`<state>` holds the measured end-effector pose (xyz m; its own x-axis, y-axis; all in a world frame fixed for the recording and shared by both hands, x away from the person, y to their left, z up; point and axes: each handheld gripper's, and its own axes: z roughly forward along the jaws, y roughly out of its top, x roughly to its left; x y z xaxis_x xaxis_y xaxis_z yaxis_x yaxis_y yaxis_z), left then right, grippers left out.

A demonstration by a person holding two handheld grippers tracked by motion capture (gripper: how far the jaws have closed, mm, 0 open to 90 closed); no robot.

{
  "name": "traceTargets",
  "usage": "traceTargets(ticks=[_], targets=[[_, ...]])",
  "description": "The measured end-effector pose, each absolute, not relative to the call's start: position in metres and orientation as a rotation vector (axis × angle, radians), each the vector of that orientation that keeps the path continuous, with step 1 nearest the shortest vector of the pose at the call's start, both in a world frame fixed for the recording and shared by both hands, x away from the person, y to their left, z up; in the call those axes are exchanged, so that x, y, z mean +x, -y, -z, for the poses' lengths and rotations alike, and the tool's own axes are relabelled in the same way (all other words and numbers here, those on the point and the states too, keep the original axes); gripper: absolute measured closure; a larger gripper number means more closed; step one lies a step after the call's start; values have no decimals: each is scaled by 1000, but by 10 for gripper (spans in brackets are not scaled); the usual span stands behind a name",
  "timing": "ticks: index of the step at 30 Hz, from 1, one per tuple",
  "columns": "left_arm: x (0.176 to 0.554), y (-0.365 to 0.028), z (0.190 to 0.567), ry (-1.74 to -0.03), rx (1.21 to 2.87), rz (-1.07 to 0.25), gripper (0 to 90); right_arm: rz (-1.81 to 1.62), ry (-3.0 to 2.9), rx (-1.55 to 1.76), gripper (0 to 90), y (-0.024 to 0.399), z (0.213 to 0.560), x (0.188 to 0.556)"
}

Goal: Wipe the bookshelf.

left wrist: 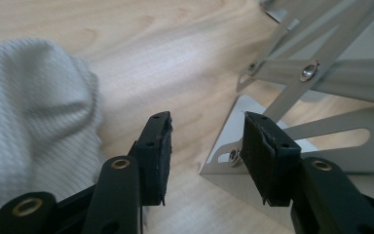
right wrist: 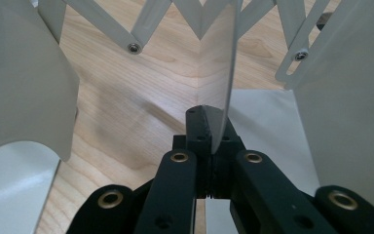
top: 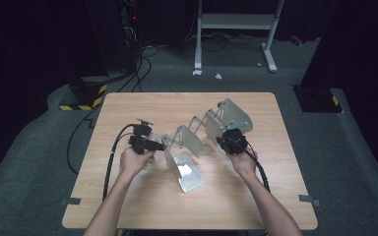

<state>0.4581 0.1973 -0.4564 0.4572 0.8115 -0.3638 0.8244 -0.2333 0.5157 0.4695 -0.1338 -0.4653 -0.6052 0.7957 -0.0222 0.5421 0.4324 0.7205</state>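
A folding metal rack (top: 197, 140) of upright plates joined by scissor bars stands stretched across the middle of the wooden table (top: 142, 196). At its near right end my right gripper (top: 222, 142) is shut on the thin edge of one plate (right wrist: 221, 73), which rises from between the jaws of the right gripper (right wrist: 207, 117). My left gripper (top: 161, 145) is at the rack's left end. In the left gripper view the left gripper (left wrist: 207, 122) stands open with nothing between its pads; a plate corner (left wrist: 224, 161) of the rack lies just beyond its right-hand jaw.
A pale woven fabric (left wrist: 34, 117) shows at the left of the left gripper view; I cannot tell what it is. Cables trail off the table's left side (top: 110, 162). On the floor beyond stand a white frame (top: 236, 22) and hazard-striped bases (top: 83, 96).
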Motion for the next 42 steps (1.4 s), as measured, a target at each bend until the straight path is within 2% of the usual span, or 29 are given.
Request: traceTargets(ticks=[17, 26, 37, 42], targets=[[421, -194, 458, -1271, 2072, 104, 568, -980, -2404, 1084, 900, 120, 461, 474], [410, -183, 458, -1254, 2097, 91, 575, -966, -2434, 1064, 897, 115, 458, 479], [417, -191, 458, -1315, 1983, 80, 526, -977, -2447, 1069, 896, 116, 459, 480], [423, -186, 459, -1333, 1985, 74, 508, -977, -2446, 1078, 893, 116, 459, 480]])
